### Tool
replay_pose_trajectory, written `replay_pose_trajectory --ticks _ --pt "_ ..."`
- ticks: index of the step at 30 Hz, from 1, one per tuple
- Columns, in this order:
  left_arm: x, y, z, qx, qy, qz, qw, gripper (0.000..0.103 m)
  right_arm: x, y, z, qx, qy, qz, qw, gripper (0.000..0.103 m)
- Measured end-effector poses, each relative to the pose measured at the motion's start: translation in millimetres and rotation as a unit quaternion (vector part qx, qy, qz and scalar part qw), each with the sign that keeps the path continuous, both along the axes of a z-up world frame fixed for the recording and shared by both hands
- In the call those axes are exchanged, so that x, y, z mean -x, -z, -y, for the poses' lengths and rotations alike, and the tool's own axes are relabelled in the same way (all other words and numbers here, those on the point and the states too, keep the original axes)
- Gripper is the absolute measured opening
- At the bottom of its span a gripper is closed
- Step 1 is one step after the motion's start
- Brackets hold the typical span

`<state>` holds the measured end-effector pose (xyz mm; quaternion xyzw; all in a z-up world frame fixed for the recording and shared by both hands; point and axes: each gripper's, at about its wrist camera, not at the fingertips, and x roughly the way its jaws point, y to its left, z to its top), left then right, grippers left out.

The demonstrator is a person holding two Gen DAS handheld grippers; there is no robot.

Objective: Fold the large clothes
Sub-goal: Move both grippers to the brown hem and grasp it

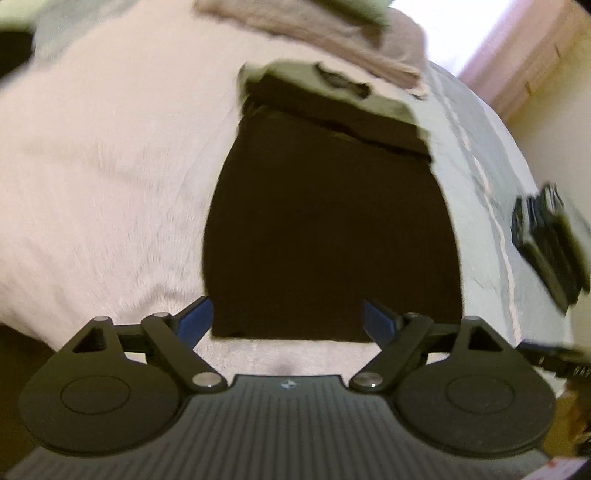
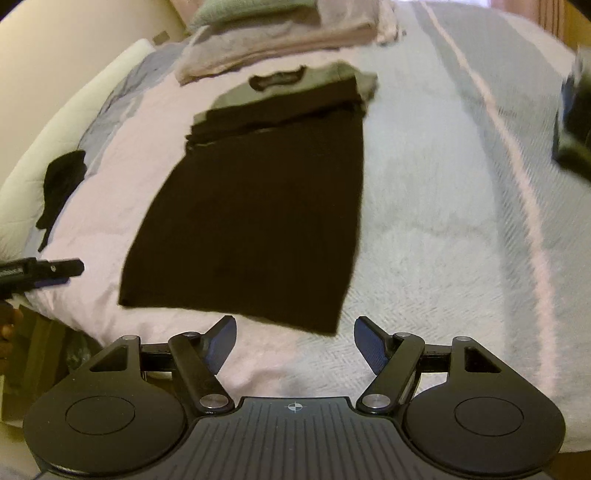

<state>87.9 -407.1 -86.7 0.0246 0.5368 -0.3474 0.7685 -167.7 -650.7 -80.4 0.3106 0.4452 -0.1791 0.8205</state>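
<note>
A large black garment (image 1: 328,225) with an olive-grey shoulder part and a dark collar lies flat on the bed, long and narrow, with its hem towards me. In the left wrist view my left gripper (image 1: 288,317) hangs open just above the hem. Its left blue finger (image 1: 197,321) is at the hem's left corner. In the right wrist view the same garment (image 2: 258,221) runs away from me, and my right gripper (image 2: 295,334) is open just short of the hem's right corner. Neither gripper has cloth between its pads.
A pink and pale blue striped bedcover (image 2: 443,240) lies under the garment. Folded pinkish and green laundry (image 2: 277,33) is stacked at the far end. A small black cloth (image 2: 61,184) lies at the left edge, and a dark object (image 1: 543,240) lies to the right. The left gripper's tip (image 2: 48,269) shows at the left.
</note>
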Motion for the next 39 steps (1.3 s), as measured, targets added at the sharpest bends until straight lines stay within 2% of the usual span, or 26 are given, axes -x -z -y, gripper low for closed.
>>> replay_pose_trajectory --ticks 4,8,11,13,14,16,17,18,19,20,24,27,31,35,39 --pt "-37.4 57.4 -14.9 0.031 -0.043 -0.055 0.9971 0.071 -0.3 54.3 32.2 -0.06 0.039 0.029 0.997 0.068" --pt "-62.6 90.4 -25.4 0.073 -0.065 -0.099 0.9902 0.07 0.5 92.2 61.7 -0.119 0.074 0.061 0.988 0.064" --pt "-69.4 106.6 -24.1 0.1 -0.057 -0.121 0.986 0.07 -1.0 109.7 78.3 -0.173 0.081 0.104 0.976 0.053" --pt "-75.5 115.9 -23.1 0.119 -0.053 -0.138 0.9819 0.07 -5.0 118.5 85.5 -0.202 0.082 0.118 0.969 0.037" --pt "-78.0 118.4 -22.5 0.13 -0.049 -0.145 0.9796 0.07 -7.0 123.4 87.7 -0.216 0.081 0.124 0.965 0.034" --pt "-82.5 122.6 -17.9 0.143 -0.032 -0.161 0.9761 0.052 -9.2 130.3 89.6 -0.236 0.08 0.127 0.96 0.023" --pt "-84.8 126.2 -15.1 0.141 -0.023 -0.169 0.9753 0.033 -9.3 133.0 90.2 -0.246 0.081 0.13 0.957 0.021" --pt "-85.7 130.1 -11.6 0.133 -0.014 -0.178 0.975 0.019 -7.5 133.4 89.7 -0.249 0.083 0.131 0.956 0.014" --pt "-85.7 132.7 -9.0 0.125 -0.005 -0.183 0.9751 0.013 -5.4 133.7 90.2 -0.25 0.088 0.131 0.955 0.008" --pt "-85.3 133.7 -8.0 0.123 0.002 -0.184 0.9752 0.011 -3.3 133.5 90.9 -0.25 0.091 0.131 0.955 0.004" --pt "-83.7 125.7 -15.8 0.142 0.002 -0.177 0.9739 0.006 7.2 122.4 89.1 -0.239 0.091 0.147 0.956 0.002" --pt "-76.3 107.5 -26.5 0.171 0.011 -0.148 0.974 0.005 13.2 108.2 85.6 -0.227 0.087 0.156 0.957 0.002" --pt "-68.9 87.2 -50.0 0.196 -0.006 -0.131 0.9717 0.005 25.5 89.2 81.7 -0.221 0.094 0.178 0.954 0.002" --pt "-53.8 66.2 -82.5 0.197 -0.022 -0.123 0.9725 0.002 42.6 73.8 65.5 -0.231 0.107 0.184 0.949 0.001" --pt "-31.5 54.3 -115.6 0.188 -0.045 -0.134 0.972 0.002 56.6 64.2 39.2 -0.249 0.102 0.159 0.95 0.001"
